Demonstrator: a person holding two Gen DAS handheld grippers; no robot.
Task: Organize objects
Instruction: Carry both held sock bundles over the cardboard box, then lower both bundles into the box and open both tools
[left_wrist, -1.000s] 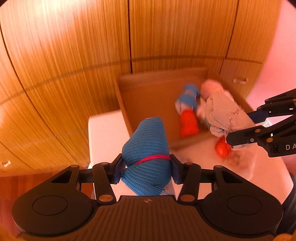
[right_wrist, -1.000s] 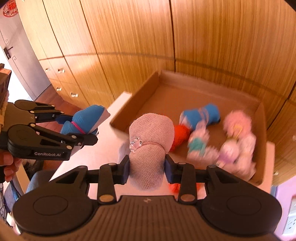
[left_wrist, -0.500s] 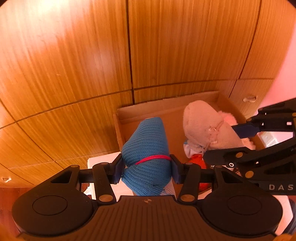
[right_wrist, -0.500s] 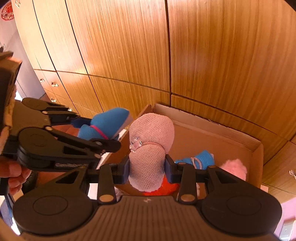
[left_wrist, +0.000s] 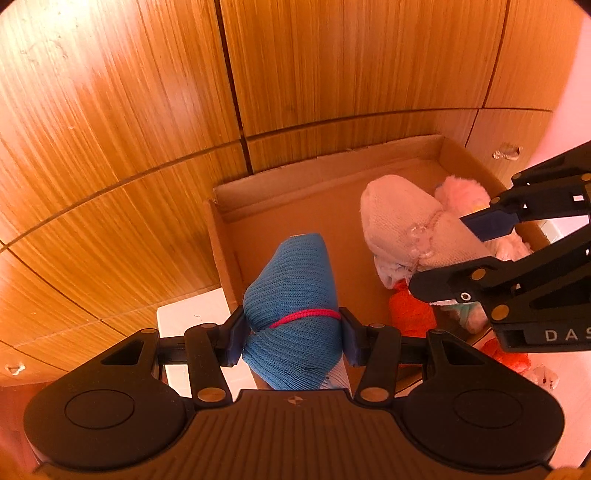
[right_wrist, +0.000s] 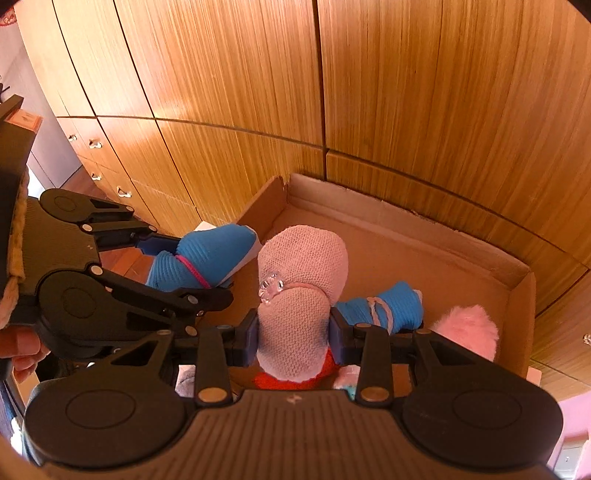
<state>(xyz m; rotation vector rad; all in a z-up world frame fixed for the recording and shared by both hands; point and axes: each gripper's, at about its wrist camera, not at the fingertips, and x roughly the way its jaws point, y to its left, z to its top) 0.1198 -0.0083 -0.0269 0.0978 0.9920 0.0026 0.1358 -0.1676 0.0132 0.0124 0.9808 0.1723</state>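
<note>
My left gripper (left_wrist: 291, 332) is shut on a blue knitted sock roll (left_wrist: 291, 295) tied with a red band, held above the near left part of a cardboard box (left_wrist: 332, 166). My right gripper (right_wrist: 293, 332) is shut on a pink knitted sock roll (right_wrist: 303, 273) with a clear bead, held over the box's middle. The pink roll also shows in the left wrist view (left_wrist: 402, 221), and the blue roll shows in the right wrist view (right_wrist: 207, 258). In the box lie a blue roll (right_wrist: 391, 306), an orange roll (left_wrist: 410, 314) and a fluffy pink one (right_wrist: 469, 325).
The box (right_wrist: 517, 280) stands on a white table (left_wrist: 192, 321) against wooden cabinet doors (left_wrist: 147, 110). Another orange item (left_wrist: 506, 358) lies on the table outside the box's near edge. Drawers with handles (right_wrist: 96, 144) are at the far left.
Both grippers have moved forward and up with their rolls, from over the table to over the box. Both grips are unchanged.
</note>
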